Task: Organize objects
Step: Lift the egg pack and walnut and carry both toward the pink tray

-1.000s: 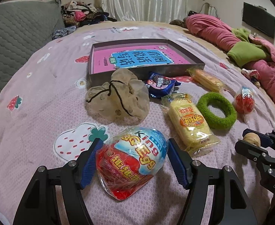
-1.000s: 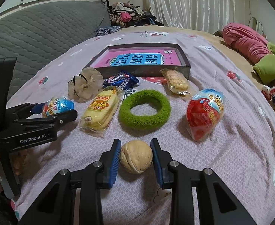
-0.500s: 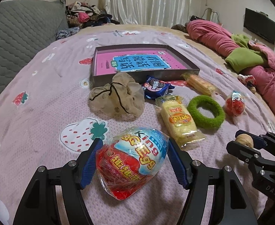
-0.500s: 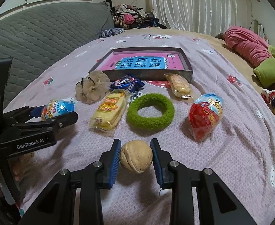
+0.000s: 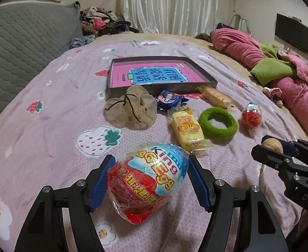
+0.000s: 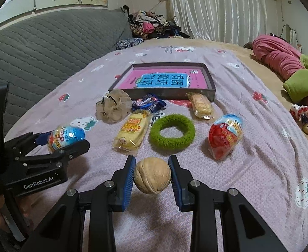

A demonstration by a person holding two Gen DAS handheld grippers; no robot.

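My left gripper (image 5: 149, 180) is shut on a wrapped blue-and-red King Egg toy (image 5: 147, 180), held above the pink bedspread; the same pair shows as the left gripper (image 6: 65, 141) and egg (image 6: 66, 137) in the right wrist view. My right gripper (image 6: 151, 178) is shut on a tan walnut (image 6: 152, 175), also lifted off the bed; the left wrist view shows that right gripper (image 5: 274, 147) with the walnut (image 5: 272, 145). A shallow dark box (image 5: 170, 89) with a pink and blue book inside lies farther back.
On the bed between me and the box lie a beige scrunchie (image 5: 130, 107), a blue cookie pack (image 5: 169, 100), a yellow cake pack (image 5: 187, 129), a green ring (image 5: 217, 124), a biscuit pack (image 5: 215, 98) and a second egg toy (image 6: 226, 138). Pink and green bedding (image 5: 279, 71) is piled right.
Both grippers have risen and drawn back from the bed with their loads, so the objects and box look smaller and farther. Neither grip has changed.
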